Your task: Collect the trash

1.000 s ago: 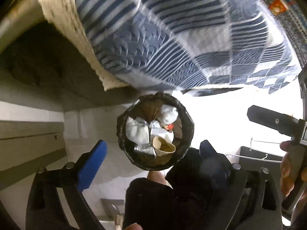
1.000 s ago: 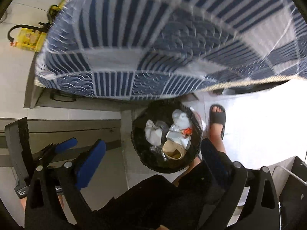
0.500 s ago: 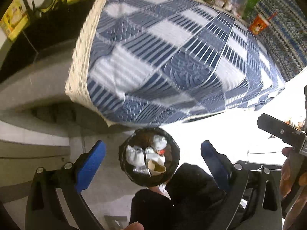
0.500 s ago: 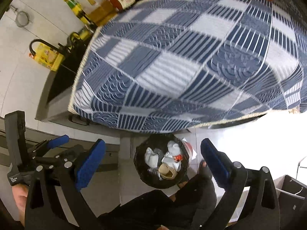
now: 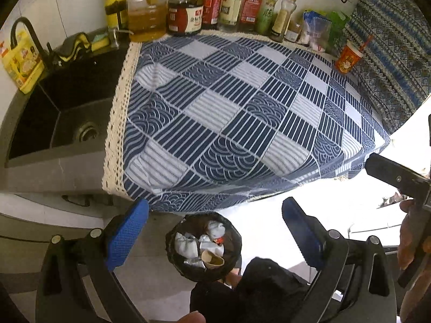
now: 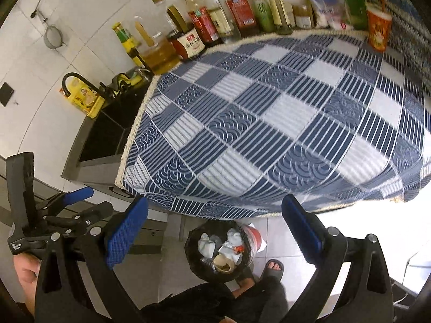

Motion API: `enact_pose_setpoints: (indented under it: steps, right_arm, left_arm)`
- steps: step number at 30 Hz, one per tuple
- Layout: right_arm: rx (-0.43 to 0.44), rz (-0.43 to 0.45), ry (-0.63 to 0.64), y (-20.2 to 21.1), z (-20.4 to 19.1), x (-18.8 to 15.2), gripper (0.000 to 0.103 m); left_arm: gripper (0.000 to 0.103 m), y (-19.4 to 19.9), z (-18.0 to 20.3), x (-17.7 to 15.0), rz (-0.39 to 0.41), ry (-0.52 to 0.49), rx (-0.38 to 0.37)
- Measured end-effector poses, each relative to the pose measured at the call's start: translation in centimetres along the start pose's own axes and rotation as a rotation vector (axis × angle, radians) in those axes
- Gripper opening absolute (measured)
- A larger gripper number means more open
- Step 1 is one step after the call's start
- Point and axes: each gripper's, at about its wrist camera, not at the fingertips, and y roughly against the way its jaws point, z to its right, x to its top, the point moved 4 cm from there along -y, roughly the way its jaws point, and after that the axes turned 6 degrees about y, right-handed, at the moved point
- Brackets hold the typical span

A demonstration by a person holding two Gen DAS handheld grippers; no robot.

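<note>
In the left wrist view, a dark sink (image 5: 62, 118) sat at the left of the frame, with a blue checked cloth (image 5: 237, 123) covering the counter across the middle and bottles (image 5: 215, 2) lined along the top edge. An orange cup (image 5: 347, 58) stood at the upper right. The left tongs (image 5: 215, 239) were released, blue pads wide apart and empty, at the bottom of the frame. Between them, on the floor, stood the black-lined trash bin (image 5: 204, 247), holding crumpled white tissues (image 5: 186, 246), foil and a paper cup (image 5: 212, 259). In the right wrist view, the right tongs (image 6: 214, 238) were likewise released and empty, with the bin lower centre.
</note>
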Motion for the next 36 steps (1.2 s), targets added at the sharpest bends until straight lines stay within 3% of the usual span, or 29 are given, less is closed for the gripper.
enact_pose_setpoints:
  steps: [15, 36]
  right_arm:
    - [0.004, 0.039, 0.084, 4.5, 1.9, 3.0, 0.098]
    - [0.012, 0.070, 0.115, 6.4, 2.3, 2.3, 0.098]
  left_arm:
    - [0.096, 2.5, 3.1, 1.9, 0.056, 0.028, 0.004]
    - [0.096, 4.6, 4.6, 1.3, 0.104, 0.020, 0.013]
